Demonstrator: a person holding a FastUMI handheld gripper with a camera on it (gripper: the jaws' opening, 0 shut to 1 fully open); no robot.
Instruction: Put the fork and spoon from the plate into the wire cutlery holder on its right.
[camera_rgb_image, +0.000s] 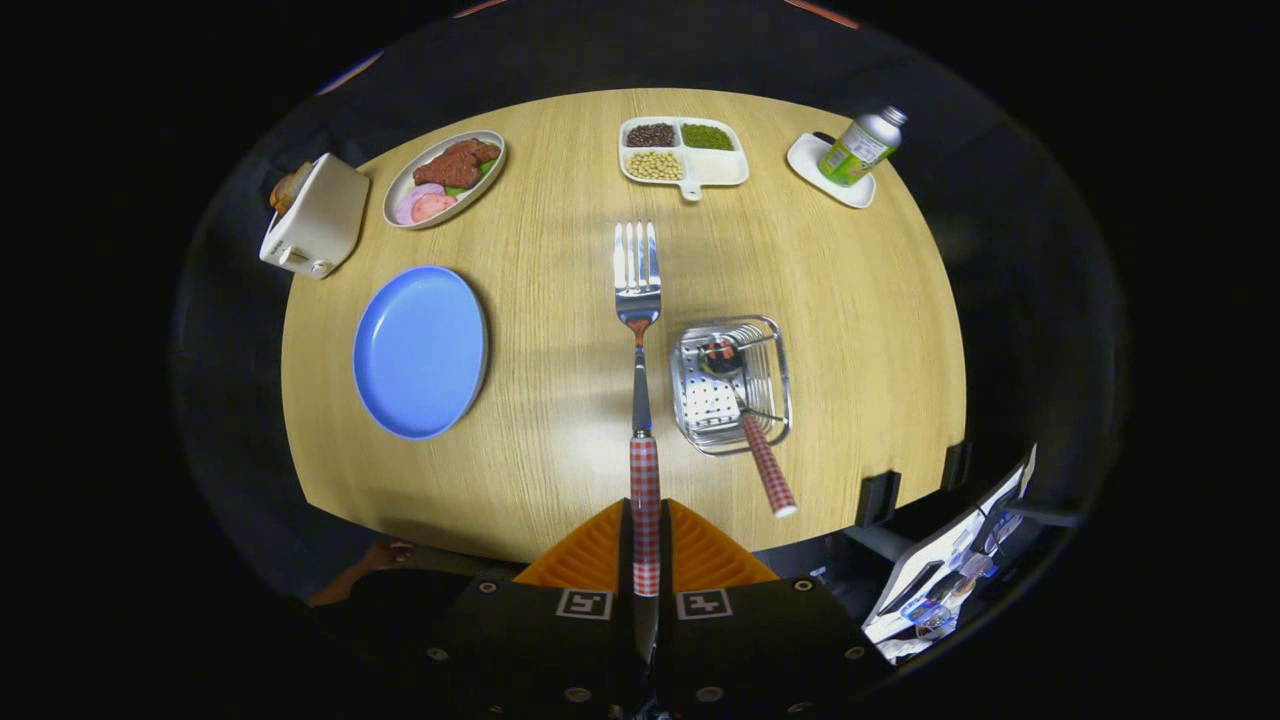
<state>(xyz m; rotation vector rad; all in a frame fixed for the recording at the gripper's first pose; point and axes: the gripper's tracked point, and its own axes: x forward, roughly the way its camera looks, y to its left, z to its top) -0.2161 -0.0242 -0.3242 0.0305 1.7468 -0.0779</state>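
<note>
- gripper (646, 540) clenched on checked red-white handle of steel fork (637, 300), tines pointing ahead above wooden counter (560, 400)
- red-checked-handled spoon (752, 425) already in wire cutlery holder (730, 385), just right of fork
- round blue plate (421, 351) left, bare

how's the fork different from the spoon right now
The fork is clamped by its handle between the tool's fingers, held out over the table; the spoon already sits bowl-down in the wire cutlery holder, handle leaning out. Both have checked handles.
</note>
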